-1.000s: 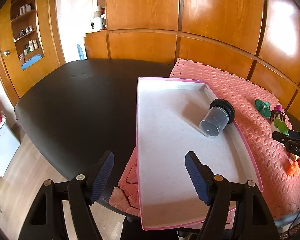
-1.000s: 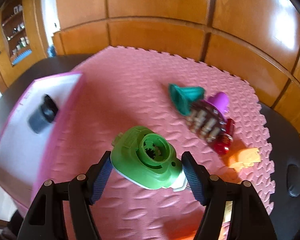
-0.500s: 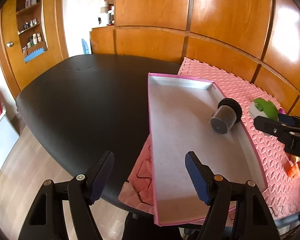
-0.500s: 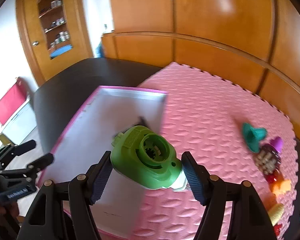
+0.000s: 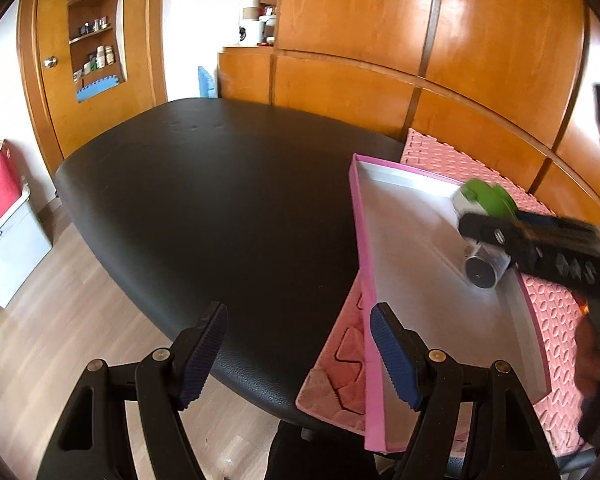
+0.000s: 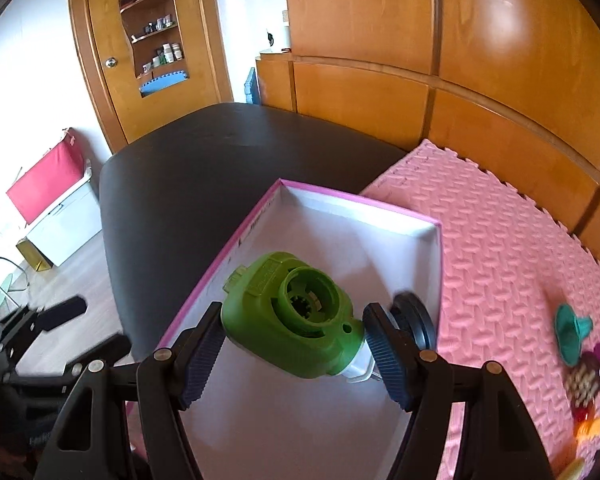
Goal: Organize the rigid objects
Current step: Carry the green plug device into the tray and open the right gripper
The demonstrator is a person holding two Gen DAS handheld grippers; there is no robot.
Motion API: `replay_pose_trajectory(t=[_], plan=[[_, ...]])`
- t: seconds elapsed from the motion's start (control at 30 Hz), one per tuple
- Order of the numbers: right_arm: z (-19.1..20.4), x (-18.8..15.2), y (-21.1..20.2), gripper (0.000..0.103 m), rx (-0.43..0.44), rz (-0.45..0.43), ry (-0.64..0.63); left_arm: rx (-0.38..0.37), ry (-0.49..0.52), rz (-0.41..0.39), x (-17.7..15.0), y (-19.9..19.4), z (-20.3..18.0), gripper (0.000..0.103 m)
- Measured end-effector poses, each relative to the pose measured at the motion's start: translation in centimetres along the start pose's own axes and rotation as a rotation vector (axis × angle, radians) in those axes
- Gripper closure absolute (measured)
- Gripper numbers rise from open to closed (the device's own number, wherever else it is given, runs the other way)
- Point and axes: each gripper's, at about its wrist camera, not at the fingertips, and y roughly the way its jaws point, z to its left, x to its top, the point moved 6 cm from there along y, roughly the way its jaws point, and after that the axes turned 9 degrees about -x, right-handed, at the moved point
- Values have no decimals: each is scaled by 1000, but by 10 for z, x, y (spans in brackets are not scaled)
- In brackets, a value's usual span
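- Right gripper [image 6: 294, 346]: jaws pinching the green plastic toy part [image 6: 290, 316], one blue ribbed pad pressed on each side, its round socket facing the camera, a whitish piece poking out at its lower right.
- Right beneath those jaws, the pink-rimmed white tray [image 6: 440, 240]; the green part hangs over its floor, not touching it.
- Just behind the right-hand jaw, a clear jar with a black lid [image 6: 414, 320] lies in the tray against its right wall.
- Beyond the tray's right wall, the pink foam mat [image 6: 500, 248]; well off to the right on it, a teal funnel-shaped piece [image 6: 572, 330], a purple piece and a brown studded toy [image 6: 586, 376] huddle together, blurred.
- Left gripper [image 5: 298, 350]: jaws spread wide, nothing between them.
- Below the gap, the black table [image 5: 220, 208]; the right-hand jaw sits over the tray's near left rim.
- Ahead and right of the left jaws, the other gripper reaches in over the tray with the green part at its tip, the jar lying on its side just under it.
- A hand [image 5: 592, 356] shows blurred at the far right edge.
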Motion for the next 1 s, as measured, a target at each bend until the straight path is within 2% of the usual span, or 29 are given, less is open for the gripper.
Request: replay_pose_trajectory(t=[0.2, 0.43, 0.5, 0.6, 0.7, 1.0], plan=[[11, 24, 40, 32, -36, 38, -27, 0, -13, 22, -6, 5, 6, 29], [22, 24, 89, 32, -50, 120, -47, 5, -32, 43, -6, 13, 11, 29], [20, 25, 91, 32, -45, 113, -43, 5, -34, 47, -7, 15, 11, 29], [17, 25, 87, 30, -6, 120, -21, 4, -38, 51, -7, 17, 10, 29], [12, 26, 69, 17, 20, 77, 12, 4, -40, 46, -5, 17, 11, 27], [-6, 2, 15, 17, -2, 5, 54, -4, -14, 24, -4, 9, 0, 25]])
